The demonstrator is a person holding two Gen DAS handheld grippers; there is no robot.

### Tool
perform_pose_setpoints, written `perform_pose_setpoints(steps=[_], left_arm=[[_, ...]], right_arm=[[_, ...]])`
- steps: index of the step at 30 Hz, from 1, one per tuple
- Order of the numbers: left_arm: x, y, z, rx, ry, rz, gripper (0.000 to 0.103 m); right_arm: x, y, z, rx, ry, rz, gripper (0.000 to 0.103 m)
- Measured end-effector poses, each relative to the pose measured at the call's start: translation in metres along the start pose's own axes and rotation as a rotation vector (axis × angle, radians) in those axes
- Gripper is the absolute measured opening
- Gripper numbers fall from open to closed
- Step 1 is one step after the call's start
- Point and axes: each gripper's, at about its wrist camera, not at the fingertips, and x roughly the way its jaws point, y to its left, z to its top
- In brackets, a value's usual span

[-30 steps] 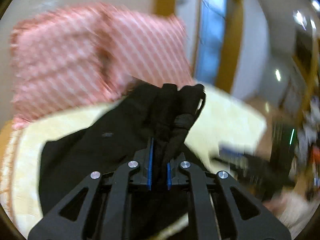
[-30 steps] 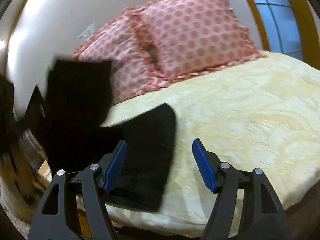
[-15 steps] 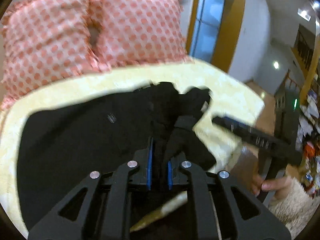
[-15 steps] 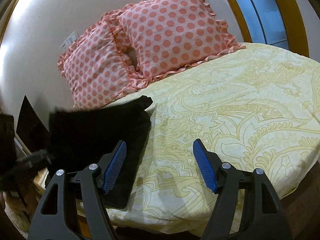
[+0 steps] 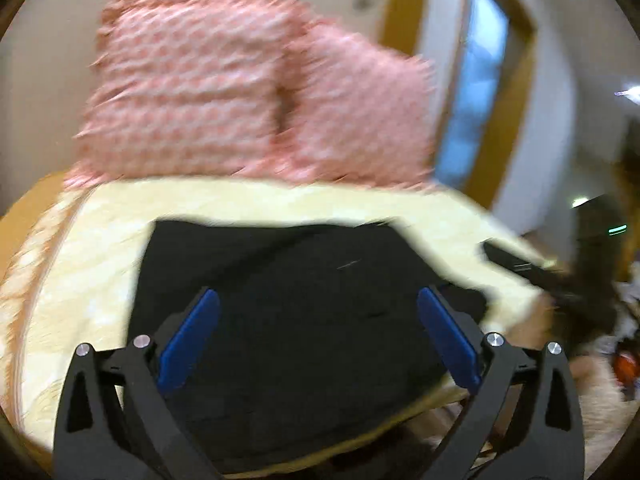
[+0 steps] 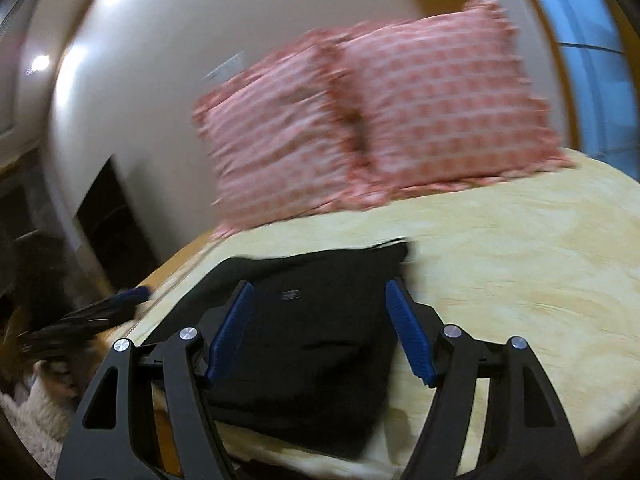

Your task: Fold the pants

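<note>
The black pants (image 5: 304, 304) lie folded in a flat block on the yellow bedspread (image 5: 100, 264), near the bed's front edge. My left gripper (image 5: 318, 312) is open and empty, hovering just above the pants. In the right wrist view the same pants (image 6: 316, 340) lie at the bed's front left corner. My right gripper (image 6: 318, 320) is open and empty over them. The left gripper shows blurred at the left edge of the right wrist view (image 6: 100, 312), and the right gripper at the right of the left wrist view (image 5: 532, 272).
Two pink polka-dot pillows (image 6: 380, 120) stand against the wall at the head of the bed. The yellow bedspread (image 6: 520, 264) stretches to the right of the pants. A window (image 5: 472, 92) is at the right. A fluffy rug (image 6: 36, 412) lies on the floor.
My left gripper has opened and let go of the pants, which now lie flat on the bed. My right gripper has moved left over the pants. Both views are blurred by motion.
</note>
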Motion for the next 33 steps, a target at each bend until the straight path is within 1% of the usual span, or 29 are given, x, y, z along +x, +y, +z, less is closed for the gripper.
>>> perform_pose_setpoints(steps=[1, 3, 5, 6, 8, 10, 12, 13, 14, 15, 16, 19, 21, 24, 25, 26, 28, 29, 30, 32, 33], left_arm=[[0.007, 0.006, -0.007, 0.000, 0.027, 0.030, 0.100], [0.015, 0.013, -0.017, 0.000, 0.063, 0.060, 0.100], [0.028, 0.022, -0.029, -0.014, 0.119, 0.081, 0.100], [0.031, 0.030, -0.038, -0.040, 0.148, 0.069, 0.099], [0.025, 0.033, -0.049, -0.015, 0.086, 0.040, 0.100], [0.021, 0.031, -0.056, 0.021, 0.057, 0.037, 0.100], [0.019, 0.029, -0.059, 0.034, 0.035, 0.026, 0.101], [0.017, 0.030, -0.060, 0.026, 0.021, 0.009, 0.101], [0.015, 0.031, -0.060, 0.016, 0.012, -0.004, 0.101], [0.014, 0.033, -0.060, 0.005, 0.003, -0.020, 0.101], [0.012, 0.035, -0.059, -0.010, -0.008, -0.042, 0.101], [0.011, 0.038, -0.058, -0.022, -0.016, -0.069, 0.101], [0.010, 0.037, -0.060, -0.017, -0.018, -0.076, 0.101], [0.011, 0.035, -0.061, -0.009, -0.023, -0.073, 0.101], [0.010, 0.035, -0.062, -0.008, -0.025, -0.073, 0.101], [0.010, 0.034, -0.062, -0.006, -0.028, -0.073, 0.101], [0.011, 0.034, -0.062, -0.003, -0.031, -0.074, 0.101], [0.011, 0.034, -0.063, -0.002, -0.031, -0.073, 0.101], [0.011, 0.033, -0.062, -0.002, -0.032, -0.073, 0.101], [0.011, 0.033, -0.062, -0.005, -0.032, -0.073, 0.101], [0.011, 0.033, -0.062, -0.004, -0.031, -0.073, 0.101]], right_arm=[[0.011, 0.009, -0.003, -0.030, 0.038, 0.019, 0.071], [0.024, 0.017, -0.010, -0.060, 0.102, 0.013, 0.071], [0.041, 0.013, -0.023, -0.060, 0.209, -0.048, 0.071], [0.046, 0.008, -0.029, -0.045, 0.250, -0.062, 0.071], [0.040, 0.001, -0.033, -0.023, 0.261, -0.034, 0.071], [0.031, -0.007, -0.024, 0.028, 0.264, -0.002, 0.070], [0.018, -0.022, -0.008, 0.107, 0.209, 0.010, 0.070], [0.012, -0.036, 0.001, 0.168, 0.174, 0.014, 0.071], [0.011, -0.051, 0.008, 0.230, 0.165, 0.003, 0.071], [0.012, -0.061, 0.012, 0.272, 0.175, 0.001, 0.071], [0.016, -0.073, 0.014, 0.327, 0.198, 0.019, 0.071], [0.031, -0.090, 0.013, 0.401, 0.264, 0.071, 0.071], [0.040, -0.095, 0.011, 0.430, 0.299, 0.075, 0.071], [0.051, -0.100, 0.007, 0.454, 0.351, 0.045, 0.071], [0.052, -0.099, 0.005, 0.446, 0.356, 0.036, 0.069], [0.054, -0.097, 0.004, 0.439, 0.361, 0.045, 0.069], [0.056, -0.091, 0.004, 0.442, 0.364, 0.110, 0.066], [0.057, -0.087, 0.004, 0.418, 0.362, 0.107, 0.066], [0.057, -0.083, 0.005, 0.387, 0.368, 0.078, 0.066], [0.060, -0.088, 0.004, 0.409, 0.374, 0.058, 0.066], [0.061, -0.091, 0.004, 0.419, 0.369, 0.055, 0.064]])
